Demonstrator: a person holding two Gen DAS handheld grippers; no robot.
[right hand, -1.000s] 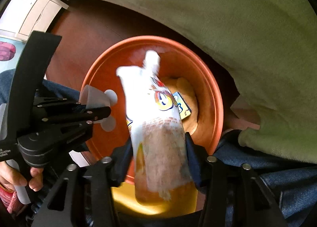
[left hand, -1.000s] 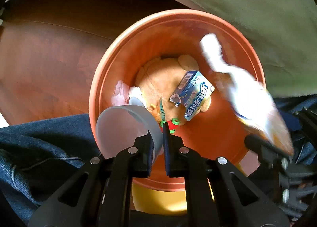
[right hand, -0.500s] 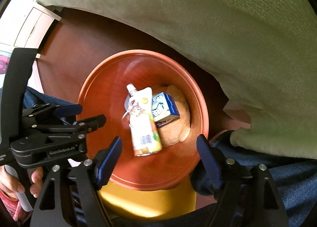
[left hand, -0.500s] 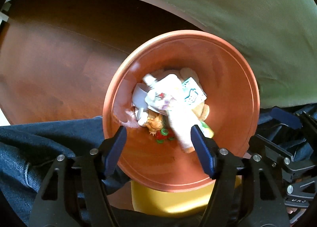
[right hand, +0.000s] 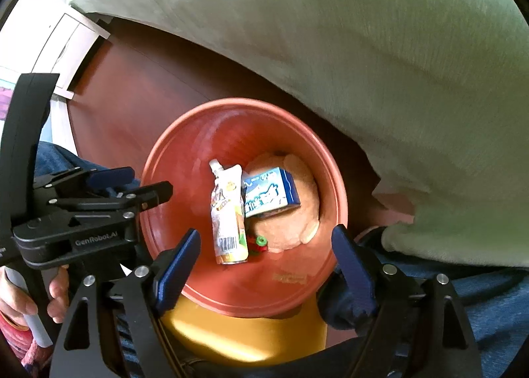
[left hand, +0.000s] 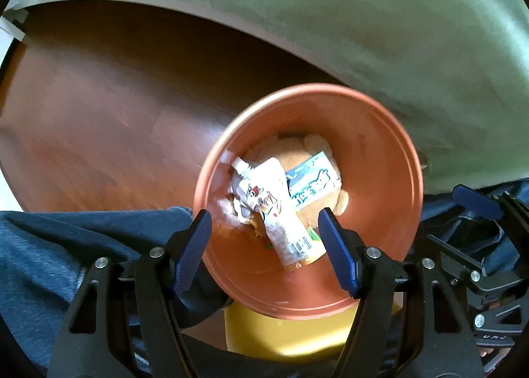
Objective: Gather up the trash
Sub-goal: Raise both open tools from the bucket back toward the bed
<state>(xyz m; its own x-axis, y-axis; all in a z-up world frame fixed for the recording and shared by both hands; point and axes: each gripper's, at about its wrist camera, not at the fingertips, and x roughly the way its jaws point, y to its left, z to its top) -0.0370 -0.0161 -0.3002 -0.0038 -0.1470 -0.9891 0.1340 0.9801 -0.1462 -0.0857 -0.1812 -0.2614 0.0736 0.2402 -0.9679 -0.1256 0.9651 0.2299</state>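
An orange-red bin (left hand: 380, 160) (right hand: 195, 160) stands on the floor below both grippers. Inside lie a white drink pouch (left hand: 277, 212) (right hand: 228, 209), a blue and white milk carton (left hand: 310, 183) (right hand: 267, 193), a tan plush toy (right hand: 297, 219) and a small red and green piece (right hand: 258, 242). My left gripper (left hand: 264, 245) is open and empty above the bin's near rim. My right gripper (right hand: 264, 255) is open and empty above the same rim. The left gripper (right hand: 132, 193) also shows at the left of the right wrist view.
A green cloth (left hand: 363, 14) (right hand: 363, 47) hangs over the far side. A dark red wooden floor (left hand: 99, 113) lies to the left. A yellow object (left hand: 281, 335) sits under the bin's near edge. Blue-jeaned legs (left hand: 49, 245) flank the bin.
One second ago the left gripper held a white cup and the right held the drink pouch. Both opened and the items dropped into the bin. Both grippers have since pulled back from it.
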